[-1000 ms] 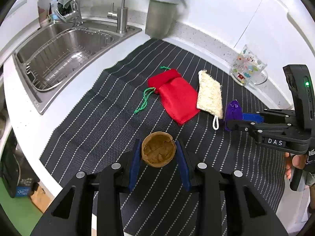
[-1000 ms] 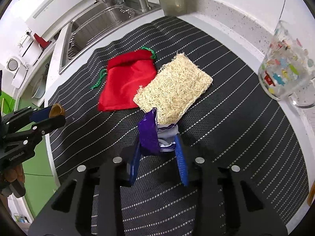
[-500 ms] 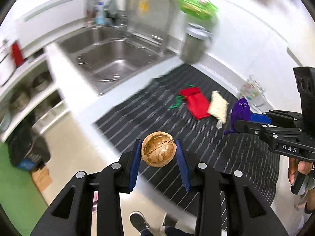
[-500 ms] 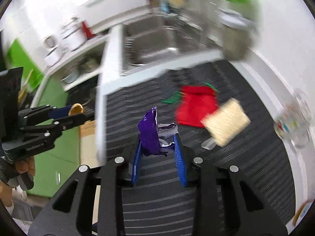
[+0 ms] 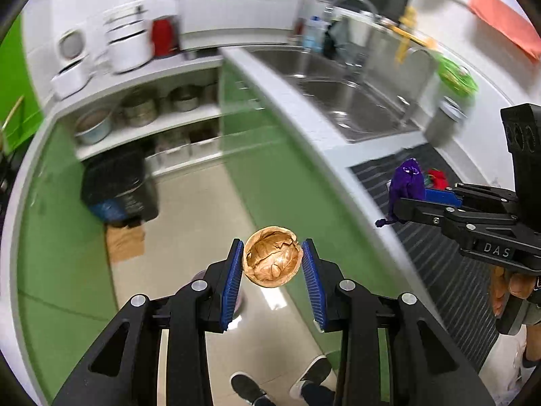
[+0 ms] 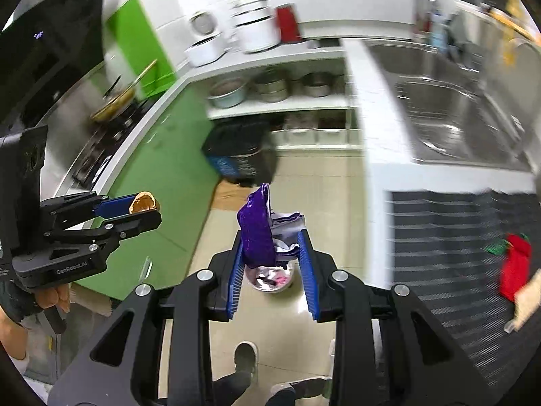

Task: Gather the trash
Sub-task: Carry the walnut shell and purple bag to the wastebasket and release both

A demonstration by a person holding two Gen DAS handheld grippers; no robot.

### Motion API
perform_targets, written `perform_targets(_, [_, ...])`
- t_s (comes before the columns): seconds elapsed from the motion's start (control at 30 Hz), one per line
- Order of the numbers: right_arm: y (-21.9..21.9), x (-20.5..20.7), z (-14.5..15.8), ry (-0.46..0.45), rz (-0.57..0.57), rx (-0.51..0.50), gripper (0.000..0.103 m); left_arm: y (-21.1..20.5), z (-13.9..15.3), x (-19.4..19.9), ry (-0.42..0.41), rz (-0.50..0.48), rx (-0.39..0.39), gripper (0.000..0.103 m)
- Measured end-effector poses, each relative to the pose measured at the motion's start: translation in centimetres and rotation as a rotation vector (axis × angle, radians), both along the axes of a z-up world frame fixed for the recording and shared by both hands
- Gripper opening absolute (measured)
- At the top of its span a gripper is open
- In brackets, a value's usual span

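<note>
My left gripper (image 5: 272,262) is shut on a brown walnut shell half (image 5: 272,258), held in the air over the kitchen floor. The right gripper (image 6: 270,252) is shut on a crumpled purple wrapper (image 6: 257,233), also above the floor. Straight below the wrapper, a small round bin (image 6: 270,277) with scraps inside stands on the tiles, partly hidden by the fingers. In the left wrist view the right gripper (image 5: 402,203) and its purple wrapper (image 5: 407,182) show at the right. The right wrist view catches the left gripper (image 6: 148,208) and the walnut shell (image 6: 143,202) at the left.
A black bin (image 6: 240,162) and flat cardboard (image 5: 125,240) sit on the floor by green cabinets. The counter edge with the striped mat (image 6: 456,237), a red pouch (image 6: 515,270) and a loofah (image 6: 527,301) lies to the right, beyond it the sink (image 6: 456,108). A person's shoes (image 5: 250,387) are below.
Both grippers swung off the striped mat, past the counter edge and out over the floor, each keeping its item. The small bin has come into view under the right gripper.
</note>
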State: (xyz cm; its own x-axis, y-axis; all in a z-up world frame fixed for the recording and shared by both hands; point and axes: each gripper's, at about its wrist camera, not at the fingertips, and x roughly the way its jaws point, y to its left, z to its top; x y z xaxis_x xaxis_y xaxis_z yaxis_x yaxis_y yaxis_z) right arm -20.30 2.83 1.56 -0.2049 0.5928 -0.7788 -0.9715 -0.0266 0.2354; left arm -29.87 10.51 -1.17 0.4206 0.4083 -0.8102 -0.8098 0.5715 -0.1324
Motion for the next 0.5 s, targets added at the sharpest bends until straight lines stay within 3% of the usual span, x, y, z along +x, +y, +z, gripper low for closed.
perform_targets(0.23, [6.3,-6.5,-3.5,-0.004,0.074,-0.061,0.03,4.2,-2.8,-5.5,-0.002,0.064,-0.035,0.035])
perform_targets(0.37, [9.5,-8.0,-8.7,-0.018,0.115,-0.115,0.03,6.8,-8.4,-7.0,-0.014,0.103,-0.085,0.035])
perform_targets(0.5, [11.5,-8.4,-16.8,-0.037,0.14,-0.152,0.029,8.6,-16.3,-7.1,-0.011,0.117,-0.127,0.035])
